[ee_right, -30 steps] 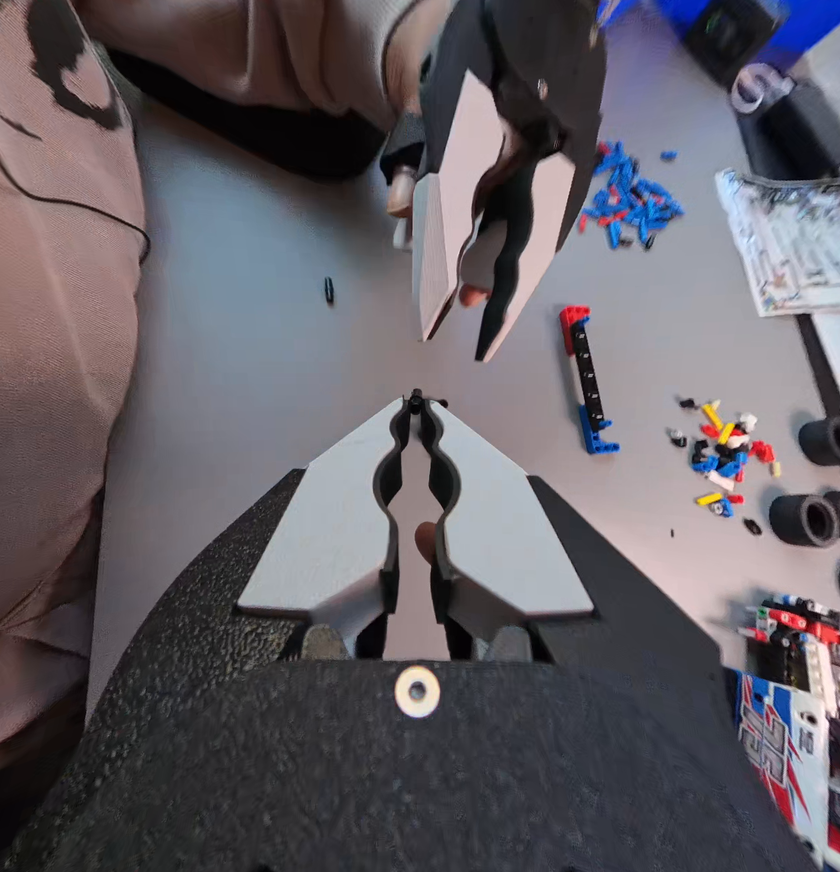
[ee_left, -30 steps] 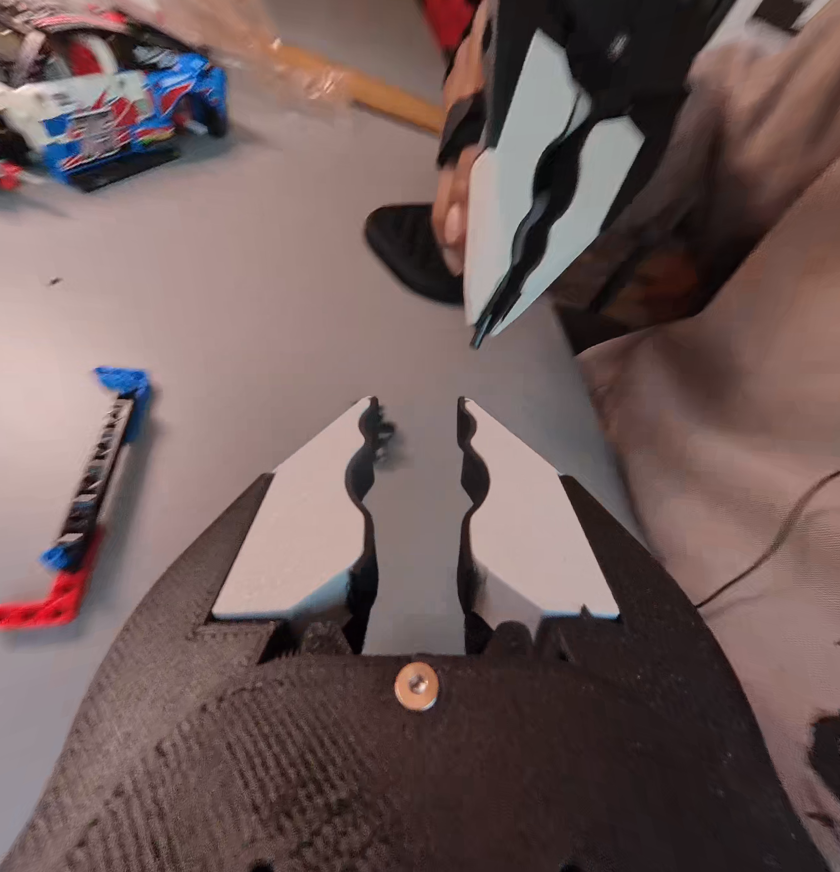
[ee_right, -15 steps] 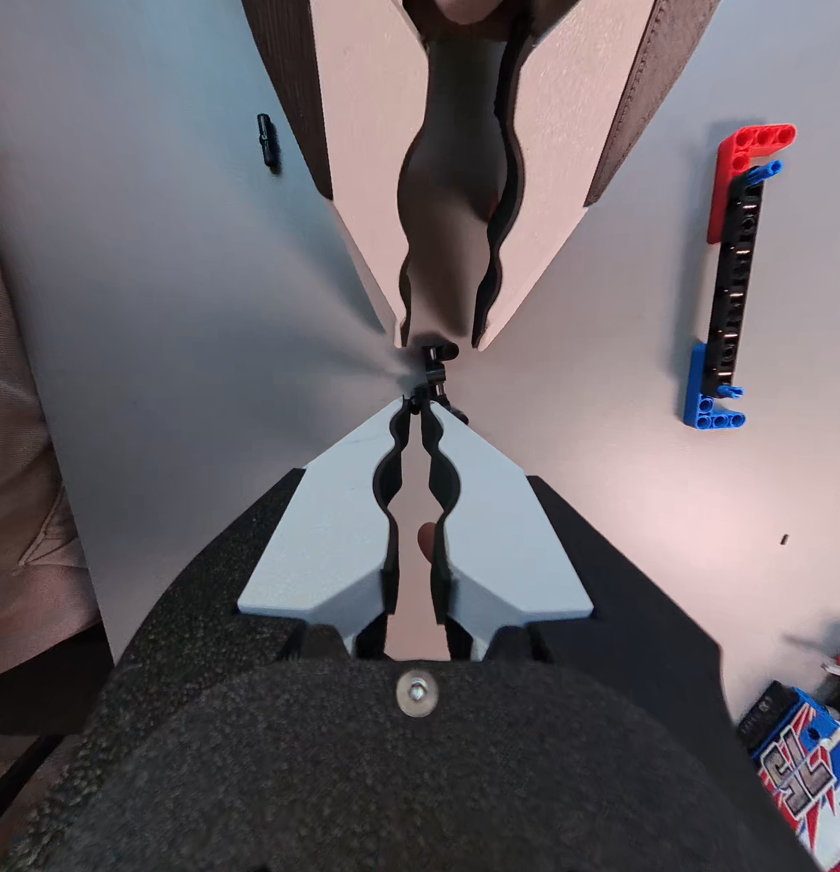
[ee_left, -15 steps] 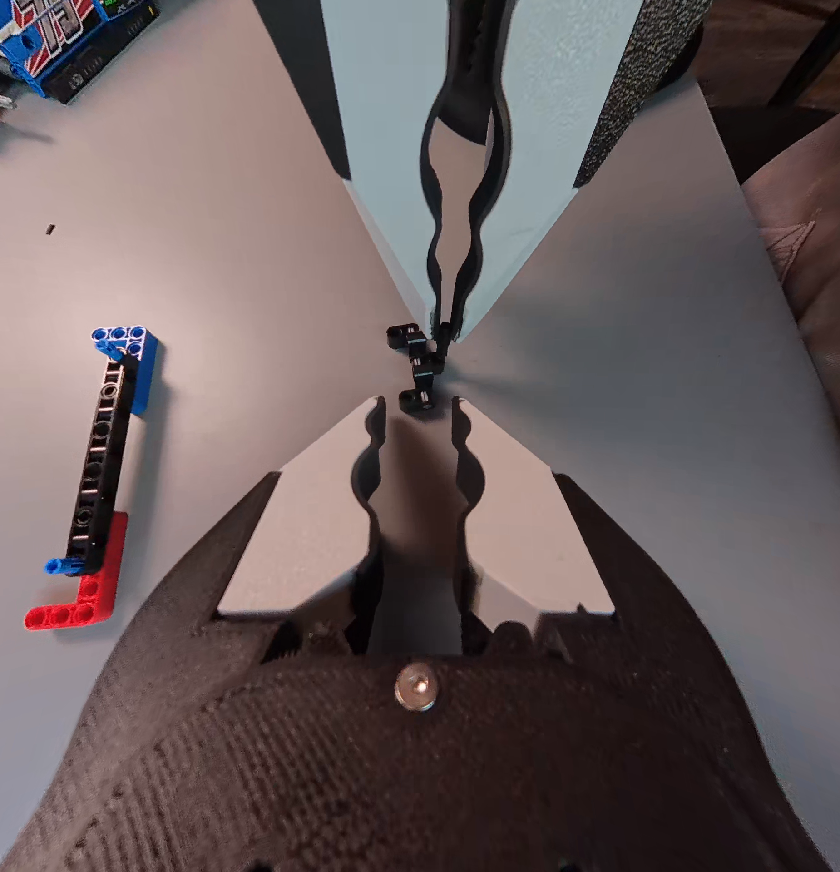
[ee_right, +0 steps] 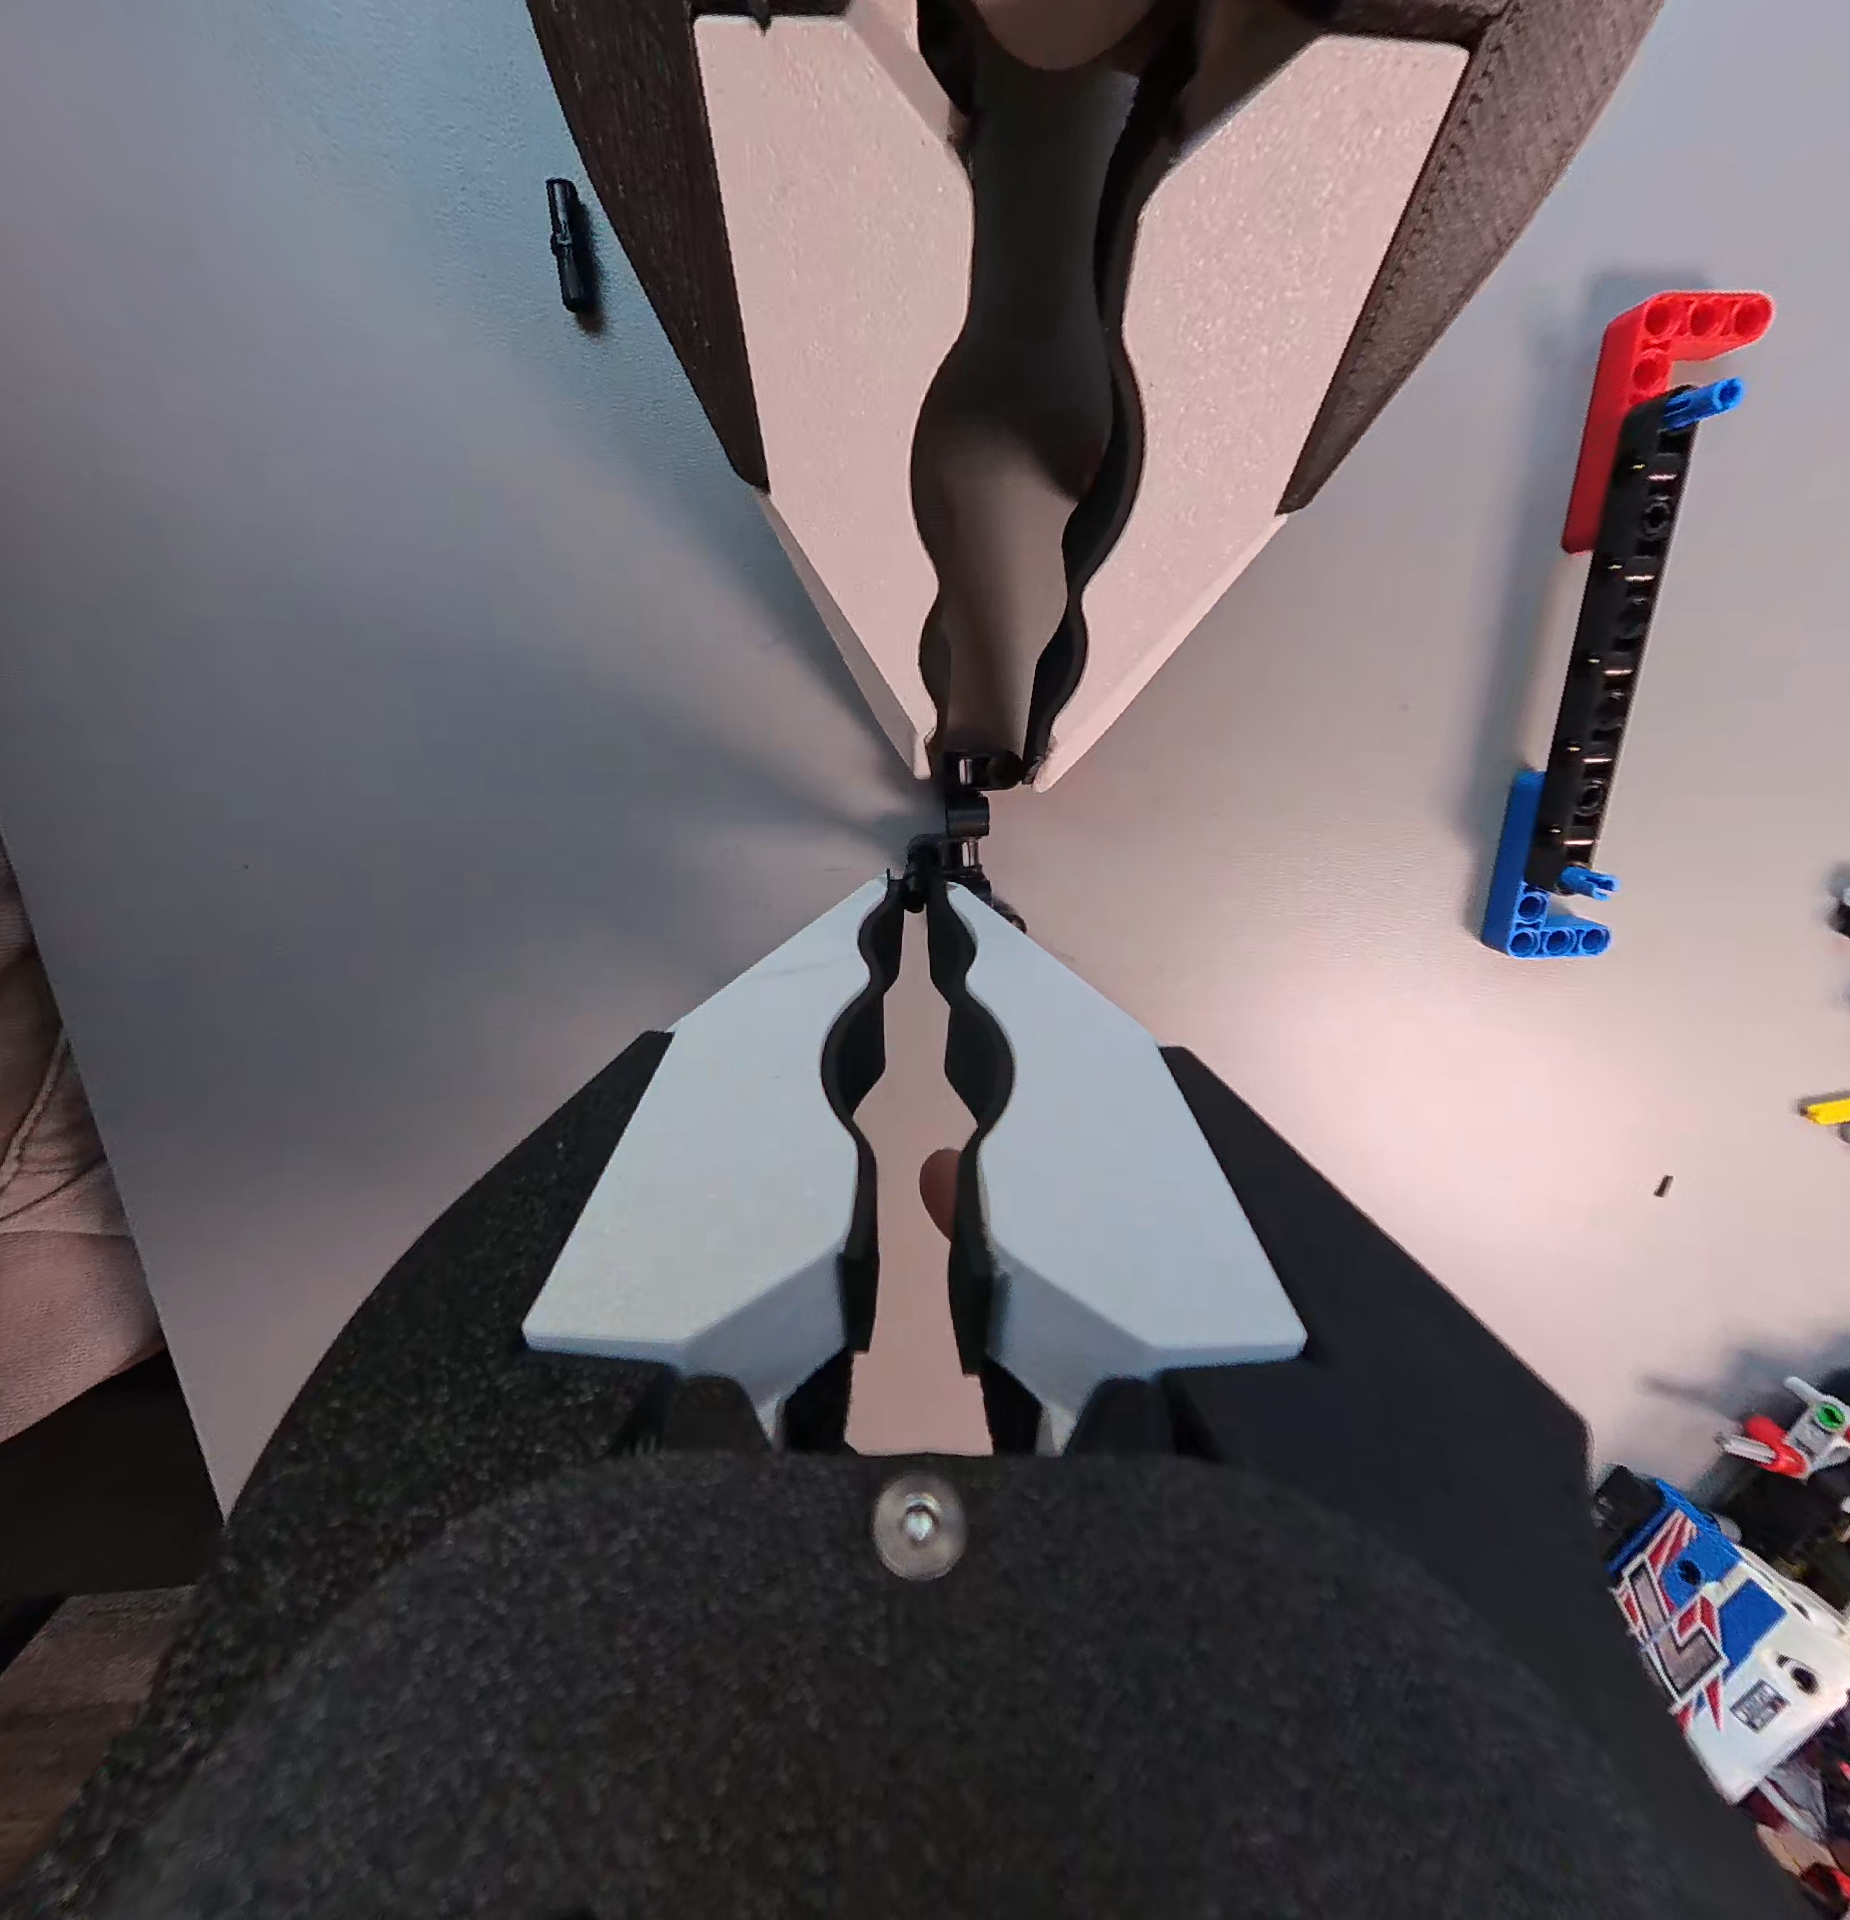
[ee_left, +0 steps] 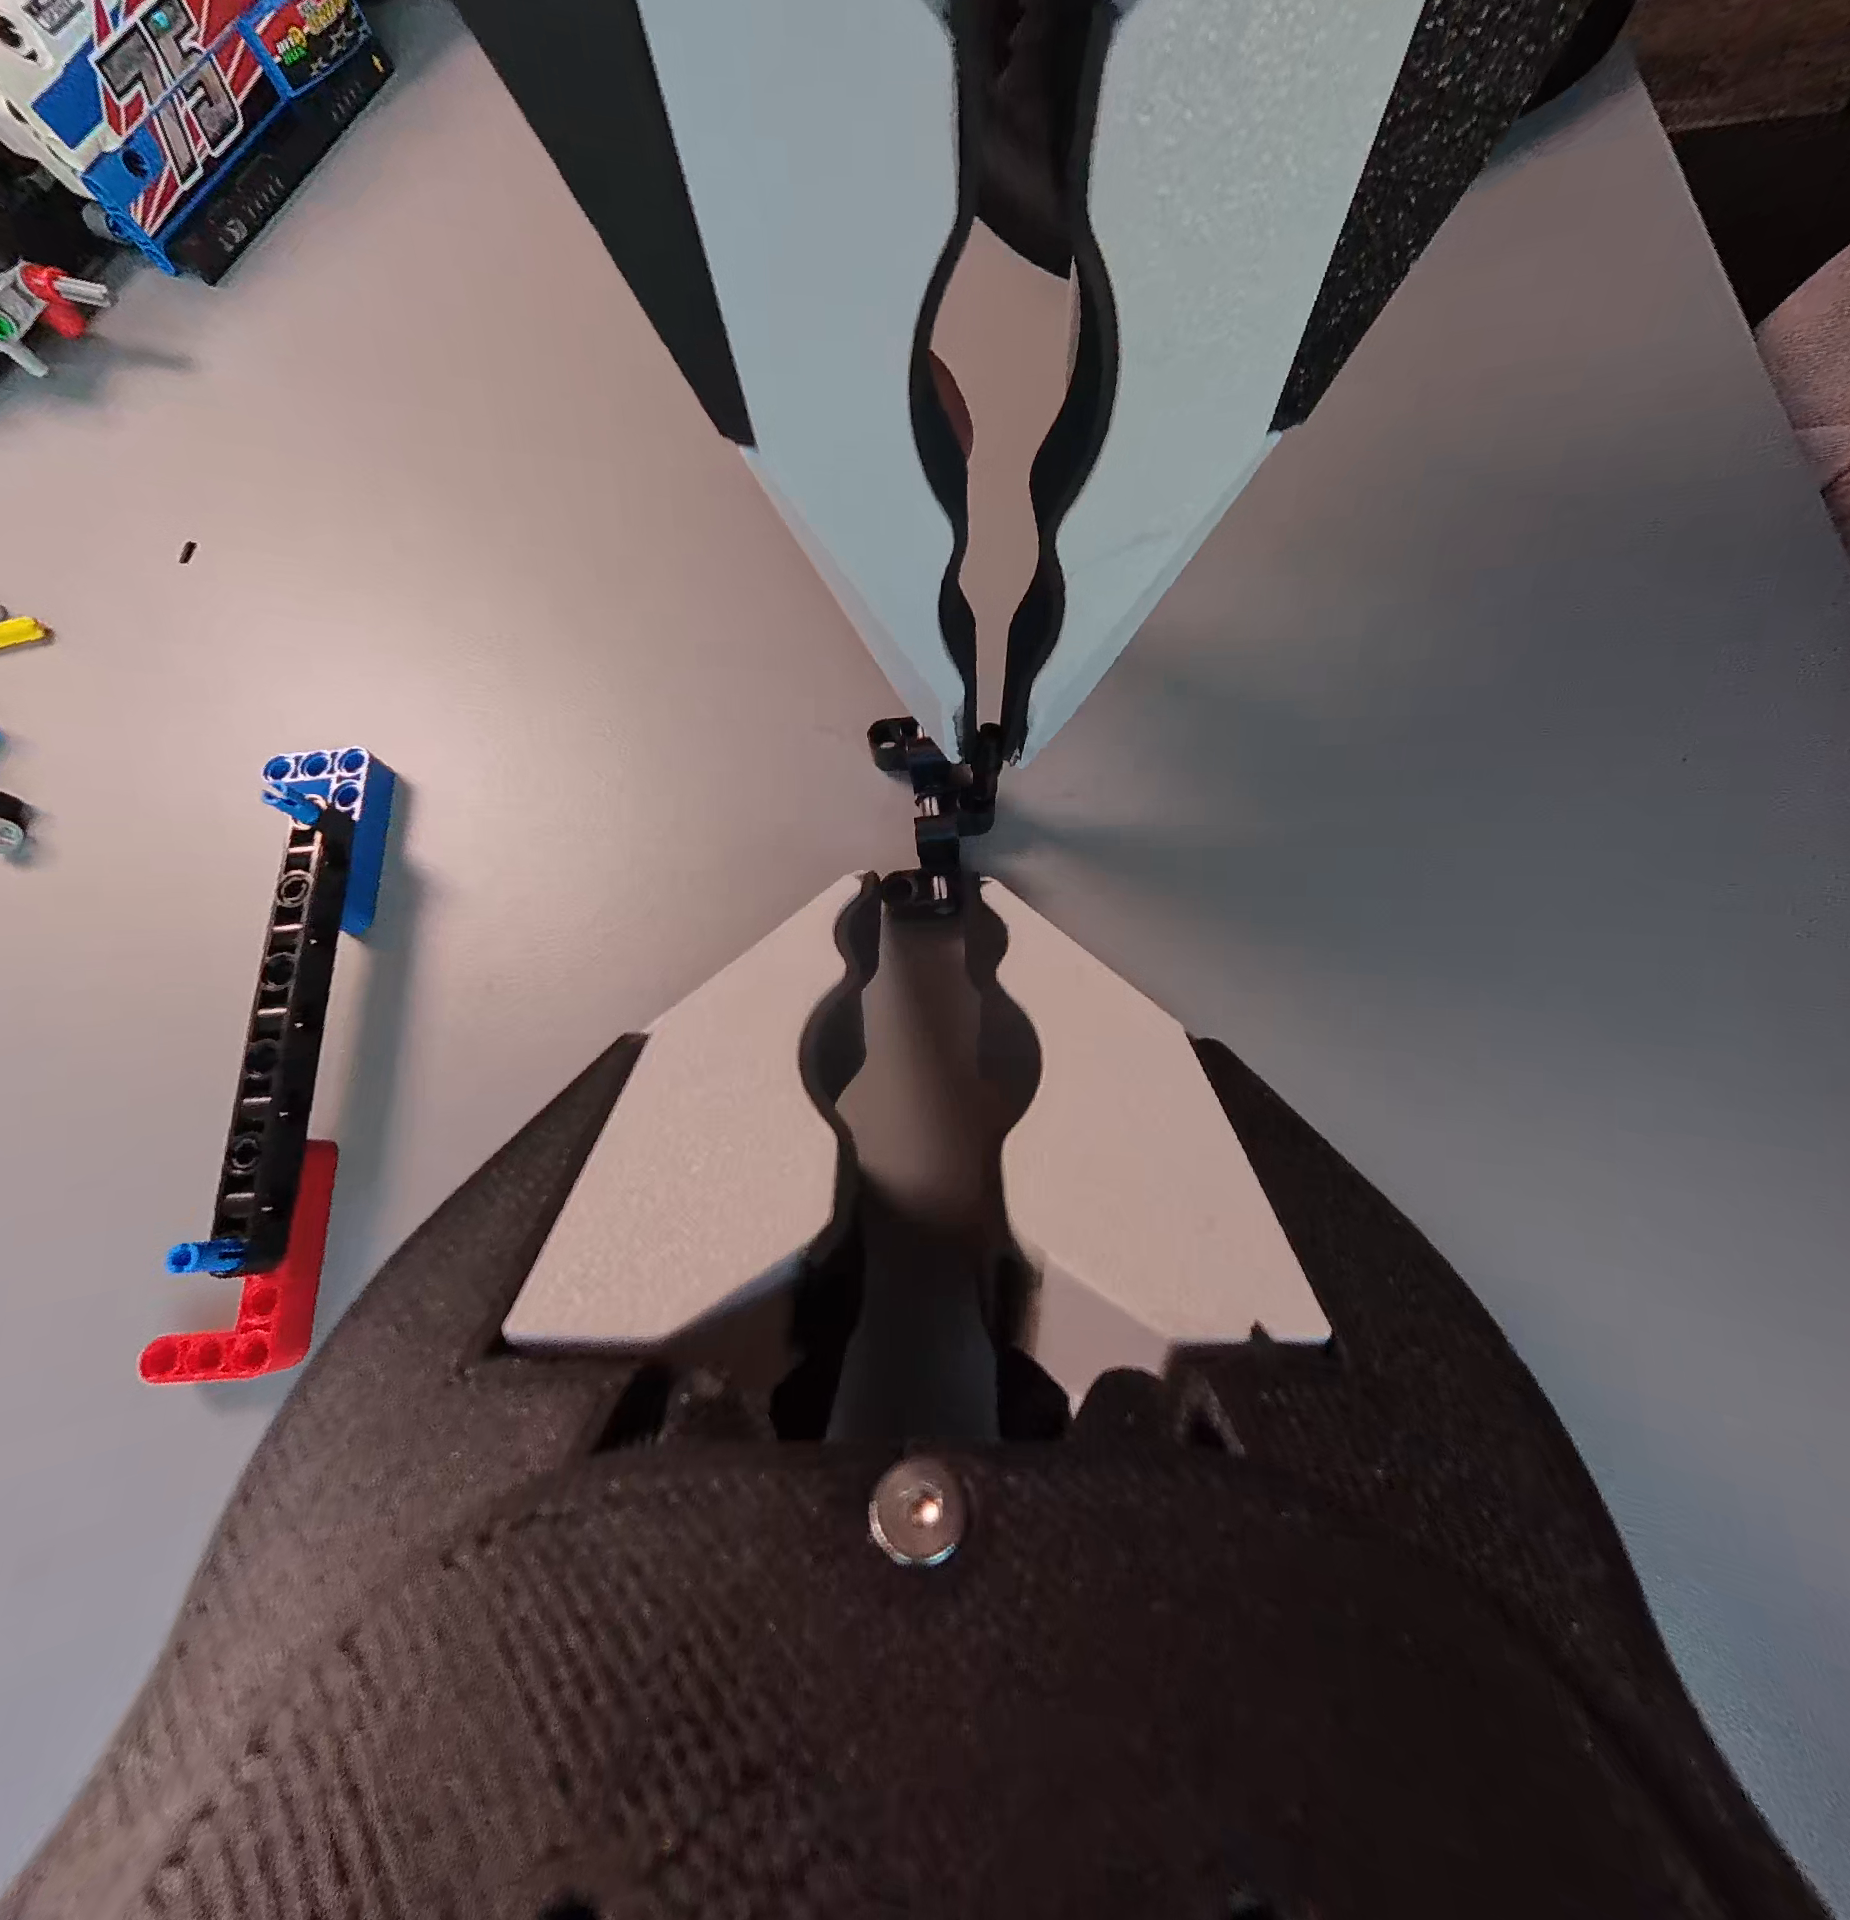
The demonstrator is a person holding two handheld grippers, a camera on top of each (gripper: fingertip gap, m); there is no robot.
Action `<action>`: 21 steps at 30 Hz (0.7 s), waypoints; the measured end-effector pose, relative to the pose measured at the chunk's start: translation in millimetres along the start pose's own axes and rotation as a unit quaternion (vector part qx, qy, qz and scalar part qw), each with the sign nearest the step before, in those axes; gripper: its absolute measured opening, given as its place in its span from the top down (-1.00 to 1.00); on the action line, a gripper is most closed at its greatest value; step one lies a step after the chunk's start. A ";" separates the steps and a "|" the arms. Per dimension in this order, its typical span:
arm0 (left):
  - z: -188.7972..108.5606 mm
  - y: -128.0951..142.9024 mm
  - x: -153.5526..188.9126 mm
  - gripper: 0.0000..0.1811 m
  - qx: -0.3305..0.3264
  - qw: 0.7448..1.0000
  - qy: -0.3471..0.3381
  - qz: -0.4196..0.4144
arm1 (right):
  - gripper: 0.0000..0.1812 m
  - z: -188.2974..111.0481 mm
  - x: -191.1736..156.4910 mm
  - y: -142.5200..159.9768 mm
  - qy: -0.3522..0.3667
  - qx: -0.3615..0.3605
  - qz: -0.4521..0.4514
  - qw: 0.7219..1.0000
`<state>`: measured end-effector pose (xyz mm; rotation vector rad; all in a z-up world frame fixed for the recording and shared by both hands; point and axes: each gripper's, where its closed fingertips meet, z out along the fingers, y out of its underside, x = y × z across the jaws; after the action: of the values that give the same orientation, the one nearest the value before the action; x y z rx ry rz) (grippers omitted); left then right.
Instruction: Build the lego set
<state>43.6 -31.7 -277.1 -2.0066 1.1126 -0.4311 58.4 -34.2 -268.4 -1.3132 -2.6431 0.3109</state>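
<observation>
A: What lies around the work?

B: A grey table carries everything. At its far left in the left wrist view sits the part-built blue, white and red car; nearer, also left, lies a long black beam with a blue bracket at one end and a red one at the other. A lone black pin rests far left in the right wrist view.

A: And the tools?

B: The two meet tip to tip over the table's middle. The right gripper is pinched nearly closed on one end of a small black connector assembly. The left gripper is narrowed around the other end, fingertips at either side of it; whether they actually press it, the views do not settle.

A: Why held that way?

B: Likely so that one end stays steady while the other is taken over or pressed.
</observation>
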 end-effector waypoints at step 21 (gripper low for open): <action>0.2 0.1 -1.9 0.84 -0.001 1.000 -0.005 -0.007 | 0.97 1.8 4.0 -1.3 0.016 -0.016 -0.014 1.000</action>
<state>42.6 -30.1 -277.1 -2.0162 1.0949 -0.4275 54.5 -32.0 -269.5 -1.2789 -2.6479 0.2444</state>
